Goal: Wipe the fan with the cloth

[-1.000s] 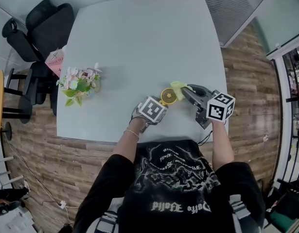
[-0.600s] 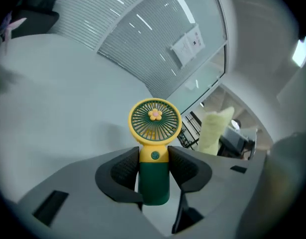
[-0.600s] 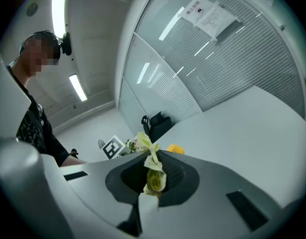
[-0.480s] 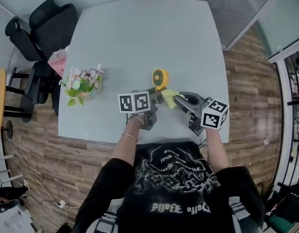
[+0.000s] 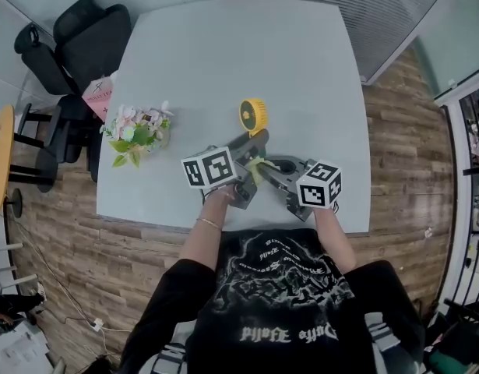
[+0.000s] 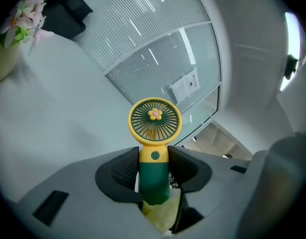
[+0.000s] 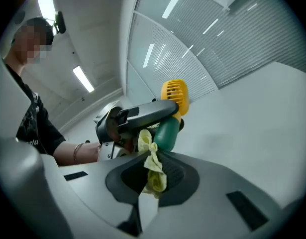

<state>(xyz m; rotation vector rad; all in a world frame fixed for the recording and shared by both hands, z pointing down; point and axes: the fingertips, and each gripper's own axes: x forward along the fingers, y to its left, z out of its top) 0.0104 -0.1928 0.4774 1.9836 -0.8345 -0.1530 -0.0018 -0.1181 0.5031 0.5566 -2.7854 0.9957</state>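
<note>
The small fan has a yellow round head (image 5: 254, 116) and a green handle (image 6: 154, 178). My left gripper (image 5: 255, 142) is shut on that handle and holds the fan off the white table (image 5: 301, 68), head away from me. In the left gripper view the fan head (image 6: 154, 121) stands upright above the jaws. My right gripper (image 5: 264, 167) is shut on a crumpled yellow cloth (image 7: 152, 163). The cloth touches the lower end of the handle (image 7: 166, 133), just below the left gripper (image 7: 143, 114). The cloth (image 6: 162, 215) also shows under the handle in the left gripper view.
A vase of pink and white flowers (image 5: 135, 131) stands at the table's left edge. A black office chair (image 5: 75, 45) is beyond that edge. The table's near edge lies just under both grippers. Glass walls with blinds rise behind the table.
My left gripper has lifted the fan off the table and rolled, so the fan's head now points away. The right gripper has carried the cloth left, up against the handle.
</note>
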